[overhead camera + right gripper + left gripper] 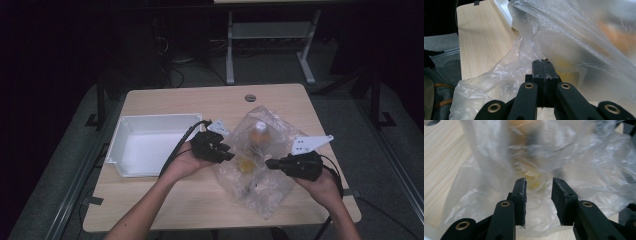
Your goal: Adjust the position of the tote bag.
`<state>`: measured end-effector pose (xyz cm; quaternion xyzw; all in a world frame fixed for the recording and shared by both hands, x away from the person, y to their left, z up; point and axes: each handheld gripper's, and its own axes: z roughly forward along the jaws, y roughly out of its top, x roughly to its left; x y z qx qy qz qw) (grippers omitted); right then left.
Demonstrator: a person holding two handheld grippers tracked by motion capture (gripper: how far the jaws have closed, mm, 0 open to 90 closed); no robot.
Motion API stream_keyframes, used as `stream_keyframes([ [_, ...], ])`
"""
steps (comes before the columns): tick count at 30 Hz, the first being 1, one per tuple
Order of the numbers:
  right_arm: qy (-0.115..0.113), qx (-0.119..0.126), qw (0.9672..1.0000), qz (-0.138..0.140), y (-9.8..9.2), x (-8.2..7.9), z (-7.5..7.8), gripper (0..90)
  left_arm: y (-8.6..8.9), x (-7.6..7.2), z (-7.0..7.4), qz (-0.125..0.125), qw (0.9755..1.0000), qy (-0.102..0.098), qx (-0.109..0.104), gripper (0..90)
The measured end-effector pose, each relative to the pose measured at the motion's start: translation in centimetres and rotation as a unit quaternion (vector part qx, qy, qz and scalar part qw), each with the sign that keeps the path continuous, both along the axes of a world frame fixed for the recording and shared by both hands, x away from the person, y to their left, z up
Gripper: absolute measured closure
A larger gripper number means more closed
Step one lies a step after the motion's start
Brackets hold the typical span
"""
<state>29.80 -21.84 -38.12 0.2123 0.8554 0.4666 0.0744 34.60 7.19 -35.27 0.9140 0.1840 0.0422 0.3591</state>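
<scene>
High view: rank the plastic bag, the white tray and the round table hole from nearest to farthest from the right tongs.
1. Plastic bag: at the right tongs, pinched.
2. Round table hole: far edge, beyond the bag.
3. White tray: left side.

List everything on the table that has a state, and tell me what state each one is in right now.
Plastic bag: crumpled, lying on the table, items inside.
Orange item: inside the bag, blurred through the film.
Yellow item: inside the bag.
White bin: upright, nothing in it.
Left gripper: open, jaws apart at the bag.
Right gripper: shut, pinching the bag's film.
</scene>
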Motion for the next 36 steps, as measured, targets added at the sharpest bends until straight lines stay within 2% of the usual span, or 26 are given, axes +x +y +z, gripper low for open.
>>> stream_keyframes([
  [2, -0.001, 0.001, 1.0000, 0.000, 0.2, 0.0, 0.0, 89.6, -0.3, -0.5, 0.2, -0.005, 1.0000, 0.002, -0.007, 60.3],
  [5, -0.002, 0.000, 1.0000, 0.003, 0.6, 0.1, 0.1, 89.6, -0.8, -1.1, 0.5, -0.024, 0.9996, -0.003, -0.012, 58.8],
  [8, -0.004, 0.001, 1.0000, 0.004, 0.9, 0.1, 0.2, 89.6, -1.5, -1.7, 0.7, -0.041, 0.9990, 0.002, -0.018, 57.1],
  [13, -0.007, 0.003, 0.9999, 0.006, 1.5, 0.1, 0.3, 89.5, -2.5, -2.5, 0.7, -0.064, 0.9977, 0.005, -0.021, 51.9],
  [18, -0.012, 0.004, 0.9999, 0.009, 1.9, 0.2, 0.4, 89.6, -3.4, -2.9, 0.7, -0.074, 0.9970, 0.005, -0.024, 46.6],
  [24, -0.012, 0.004, 0.9998, 0.014, 2.4, 0.1, 0.4, 89.5, -4.1, -2.6, 0.8, -0.071, 0.9964, 0.011, -0.044, 46.6],
  [27, -0.013, 0.005, 0.9998, 0.017, 2.4, 0.1, 0.3, 89.5, -4.4, -2.6, 0.8, -0.073, 0.9963, 0.008, -0.045, 52.9],
  [28, -0.011, 0.006, 0.9998, 0.016, 2.4, 0.0, 0.3, 89.6, -4.4, -2.6, 0.8, -0.077, 0.9962, 0.006, -0.040, 59.3],
  [29, -0.011, 0.006, 0.9998, 0.016, 2.4, 0.0, 0.3, 89.6, -4.6, -2.6, 0.7, -0.078, 0.9962, 0.003, -0.037, 59.3],
  [36, -0.009, 0.006, 0.9999, 0.011, 2.2, 0.0, 0.2, 89.5, -5.1, -2.6, 0.5, -0.087, 0.9958, -0.005, -0.030, 80.6],
])
